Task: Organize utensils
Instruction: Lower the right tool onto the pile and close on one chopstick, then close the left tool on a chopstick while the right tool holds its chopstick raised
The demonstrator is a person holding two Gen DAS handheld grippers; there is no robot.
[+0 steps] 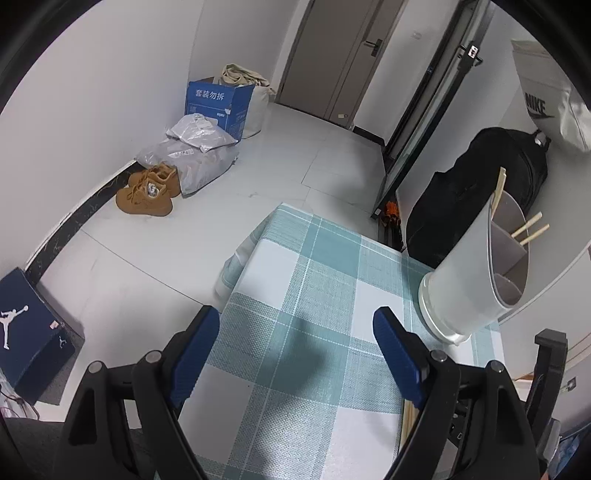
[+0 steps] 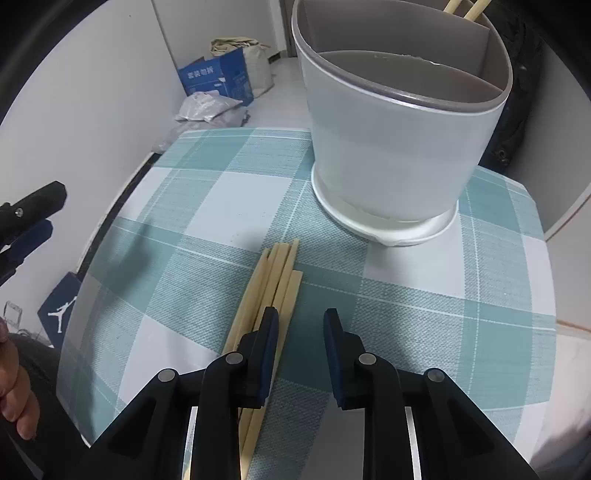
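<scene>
Several pale wooden chopsticks (image 2: 277, 273) lie in a bundle on the teal checked tablecloth (image 2: 443, 314). My right gripper (image 2: 301, 317) hovers over their near part with a narrow gap between its jaws. The bundle runs under its left finger and only cloth shows in the gap. Behind stands a white divided utensil holder (image 2: 399, 147) with a few chopsticks (image 2: 476, 9) in its back compartment. In the left wrist view my left gripper (image 1: 295, 321) stands wide open over bare cloth, the holder (image 1: 476, 280) to its right, chopstick ends (image 1: 408, 417) beside its right finger.
The table's left and far edges drop to a tiled floor with brown shoes (image 1: 147, 192), grey parcels (image 1: 195, 155), a blue carton (image 1: 218, 103) and a dark shoebox (image 1: 29, 332). A black backpack (image 1: 480, 192) leans behind the holder. A person's hand (image 2: 11, 387) shows at lower left.
</scene>
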